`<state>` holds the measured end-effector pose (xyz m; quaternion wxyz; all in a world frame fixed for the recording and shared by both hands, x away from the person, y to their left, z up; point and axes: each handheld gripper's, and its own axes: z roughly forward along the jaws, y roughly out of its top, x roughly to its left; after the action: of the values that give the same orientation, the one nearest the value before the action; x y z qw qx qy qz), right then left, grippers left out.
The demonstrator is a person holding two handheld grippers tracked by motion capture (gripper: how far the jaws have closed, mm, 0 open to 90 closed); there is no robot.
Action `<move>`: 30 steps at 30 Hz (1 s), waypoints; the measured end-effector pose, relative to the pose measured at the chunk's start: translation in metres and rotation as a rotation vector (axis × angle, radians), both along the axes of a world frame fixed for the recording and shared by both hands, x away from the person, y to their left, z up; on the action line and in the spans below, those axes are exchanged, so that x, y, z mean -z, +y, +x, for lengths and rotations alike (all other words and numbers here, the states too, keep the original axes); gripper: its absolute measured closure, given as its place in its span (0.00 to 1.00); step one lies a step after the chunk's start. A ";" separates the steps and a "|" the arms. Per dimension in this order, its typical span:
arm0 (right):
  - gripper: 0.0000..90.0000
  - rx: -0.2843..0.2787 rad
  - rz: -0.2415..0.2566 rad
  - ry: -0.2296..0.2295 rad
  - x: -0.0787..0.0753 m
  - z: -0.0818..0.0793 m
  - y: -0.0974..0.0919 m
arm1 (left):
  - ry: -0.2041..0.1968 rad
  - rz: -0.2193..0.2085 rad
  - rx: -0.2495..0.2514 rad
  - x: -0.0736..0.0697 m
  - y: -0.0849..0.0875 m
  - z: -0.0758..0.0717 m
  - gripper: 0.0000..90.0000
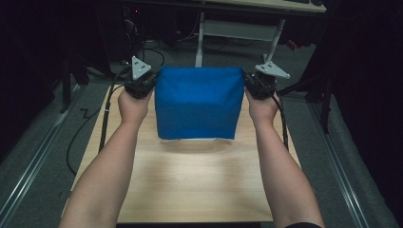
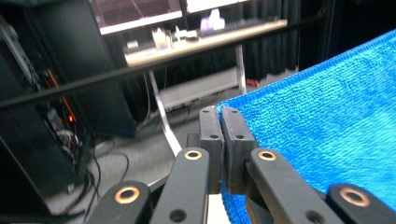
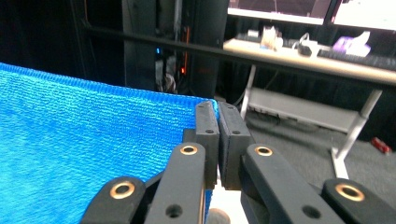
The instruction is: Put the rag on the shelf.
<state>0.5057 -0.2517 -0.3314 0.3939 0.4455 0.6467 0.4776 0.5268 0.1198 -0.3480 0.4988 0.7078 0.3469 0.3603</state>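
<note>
A blue towel (image 1: 197,102) hangs stretched between both grippers above the far half of the wooden table (image 1: 190,185), its lower edge near the tabletop. My left gripper (image 1: 148,81) is shut on the towel's upper left corner. In the left gripper view the black jaws pinch the terry cloth (image 2: 327,112) at its corner, and that gripper (image 2: 220,112) points toward the room beyond. My right gripper (image 1: 251,83) is shut on the upper right corner. The right gripper view has the jaws closed on the towel (image 3: 84,140) at its corner, with the right gripper (image 3: 217,108) level.
A desk with white legs (image 1: 237,28) stands beyond the table, with monitors and small items (image 3: 303,44) on it. Cables (image 1: 104,118) trail off the table's left and right sides to the grey floor. Dark equipment racks (image 2: 37,116) stand at the far left.
</note>
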 end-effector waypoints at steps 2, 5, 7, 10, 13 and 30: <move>0.99 -0.001 -0.023 0.033 0.010 0.006 0.002 | 0.042 -0.007 0.001 0.013 0.001 0.003 0.98; 0.99 -0.002 -0.051 0.075 0.026 0.011 0.005 | 0.106 -0.007 0.005 0.034 0.004 0.006 0.98; 0.99 -0.004 -0.068 0.098 0.037 0.013 0.008 | 0.148 -0.005 0.012 0.046 0.005 0.007 0.98; 0.99 -0.003 -0.073 0.133 0.052 0.013 0.008 | 0.179 -0.002 0.022 0.061 0.005 0.006 0.98; 0.99 -0.003 -0.059 0.162 0.065 0.013 0.005 | 0.212 0.006 0.037 0.073 0.004 0.004 0.98; 0.99 -0.042 -0.018 0.284 0.126 0.005 0.004 | 0.309 -0.010 0.084 0.117 0.000 -0.006 0.98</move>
<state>0.5109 -0.2481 -0.4570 0.2921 0.4914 0.7096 0.4120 0.5206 0.1200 -0.4646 0.4579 0.7661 0.3913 0.2241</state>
